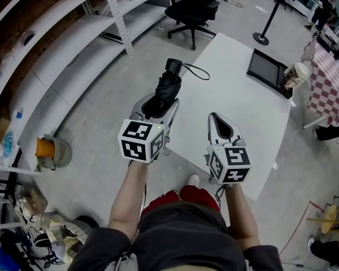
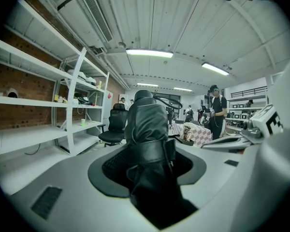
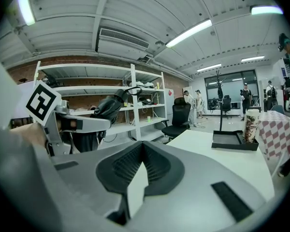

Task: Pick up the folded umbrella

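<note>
The folded black umbrella (image 1: pixel 168 86) is lifted off the white table (image 1: pixel 243 106), and my left gripper (image 1: pixel 158 105) is shut on its lower half. Its handle end with a black wrist loop (image 1: pixel 195 71) points away from me. In the left gripper view the umbrella (image 2: pixel 147 129) fills the gap between the jaws of the left gripper (image 2: pixel 150 166), with its strap across the pads. My right gripper (image 1: pixel 214 117) hovers over the table to the right, shut with nothing in it. In the right gripper view its jaws (image 3: pixel 144 146) meet at the tip, and the umbrella (image 3: pixel 108 108) shows at the left.
A black tray (image 1: pixel 265 66) and a paper cup (image 1: pixel 295 74) sit at the table's far right. A black office chair (image 1: pixel 193 10) and a stand base (image 1: pixel 261 37) lie beyond. White shelving (image 1: pixel 73 44) runs along the left. A checked cloth (image 1: pixel 327 89) is at the right.
</note>
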`<state>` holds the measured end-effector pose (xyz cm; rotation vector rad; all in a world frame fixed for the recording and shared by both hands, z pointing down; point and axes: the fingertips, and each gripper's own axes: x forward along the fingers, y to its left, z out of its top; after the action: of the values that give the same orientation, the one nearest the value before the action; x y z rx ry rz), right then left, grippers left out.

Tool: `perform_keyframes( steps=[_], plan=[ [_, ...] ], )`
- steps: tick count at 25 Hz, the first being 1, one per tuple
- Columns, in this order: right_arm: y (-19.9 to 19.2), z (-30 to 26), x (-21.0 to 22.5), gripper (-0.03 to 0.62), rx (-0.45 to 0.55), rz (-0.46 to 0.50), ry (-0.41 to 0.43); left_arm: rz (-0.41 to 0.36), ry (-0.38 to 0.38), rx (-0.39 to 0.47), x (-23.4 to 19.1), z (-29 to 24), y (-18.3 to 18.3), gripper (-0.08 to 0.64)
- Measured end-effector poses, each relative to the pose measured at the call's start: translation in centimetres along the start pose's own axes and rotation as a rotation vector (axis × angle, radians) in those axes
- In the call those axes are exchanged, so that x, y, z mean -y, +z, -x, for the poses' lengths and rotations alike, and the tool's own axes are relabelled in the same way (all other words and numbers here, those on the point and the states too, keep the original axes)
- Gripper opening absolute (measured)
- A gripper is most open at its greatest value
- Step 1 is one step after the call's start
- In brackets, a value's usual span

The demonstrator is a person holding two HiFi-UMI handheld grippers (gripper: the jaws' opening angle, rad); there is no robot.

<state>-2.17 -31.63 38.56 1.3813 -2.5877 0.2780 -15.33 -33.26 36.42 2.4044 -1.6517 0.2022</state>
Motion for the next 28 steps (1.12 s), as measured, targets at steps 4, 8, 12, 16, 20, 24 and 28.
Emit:
perform_keyframes(
  steps=[4, 8, 12, 16, 20, 24, 28],
  plan=[
    [0.5, 0.2, -1.5, 0.018, 0.008, 0.009, 0.014, 0.011, 0.016, 0.022, -0.6, 2.1, 0.3, 0.229],
    [0.7, 0.4, -3.1, 0.018, 0.016, 0.016, 0.028, 0.022, 0.026, 0.049, -1.1, 4.3, 0.4, 0.229],
    [0.9, 0.6, -4.6, 0.018, 0.022, 0.022, 0.041, 0.023, 0.041, 0.065, -1.6, 6.1, 0.4, 0.229],
    [1.2, 1.0, -6.0, 0.018, 0.033, 0.025, 0.051, 0.025, 0.052, 0.083, -2.0, 7.9, 0.4, 0.229],
    [1.3, 1.4, -7.3, 0.018, 0.043, 0.024, 0.060, 0.024, 0.062, 0.093, -2.3, 9.5, 0.3, 0.229],
    [1.2, 1.7, -8.4, 0.018, 0.047, 0.025, 0.076, 0.022, 0.073, 0.102, -2.4, 10.8, 0.1, 0.229],
    [1.3, 2.0, -9.5, 0.018, 0.049, 0.021, 0.083, 0.021, 0.084, 0.109, -2.6, 12.3, 0.0, 0.229]
  ],
)
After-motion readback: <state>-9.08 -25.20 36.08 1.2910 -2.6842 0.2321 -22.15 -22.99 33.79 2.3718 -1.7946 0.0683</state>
